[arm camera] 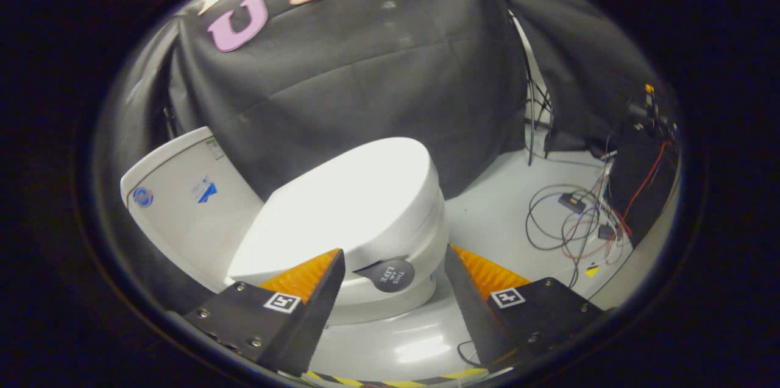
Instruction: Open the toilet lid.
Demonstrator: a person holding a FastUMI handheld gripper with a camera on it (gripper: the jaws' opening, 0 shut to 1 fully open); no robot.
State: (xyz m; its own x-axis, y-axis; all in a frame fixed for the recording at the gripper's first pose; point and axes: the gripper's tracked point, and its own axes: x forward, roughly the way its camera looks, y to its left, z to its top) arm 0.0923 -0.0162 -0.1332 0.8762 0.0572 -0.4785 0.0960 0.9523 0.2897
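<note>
Gripper view has the toilet lid [359, 193] sitting closed on the toilet bowl [390, 296], glaring white under the light. A round dark tab [390, 275] sticks out from under the lid's front rim, right between the fingers and just ahead of them. The gripper [393, 272] is spread wide — one finger [323, 284] on each side of the lid's front edge, not pinching anything. Behind the lid stands the white tank [183, 205] with a couple of stickers on it. Off to the side, well apart from the toilet, a tangle of cables [579, 223] lies on the pale floor [493, 217] — striped tape [390, 379] runs along the floor nearest the fingers.
</note>
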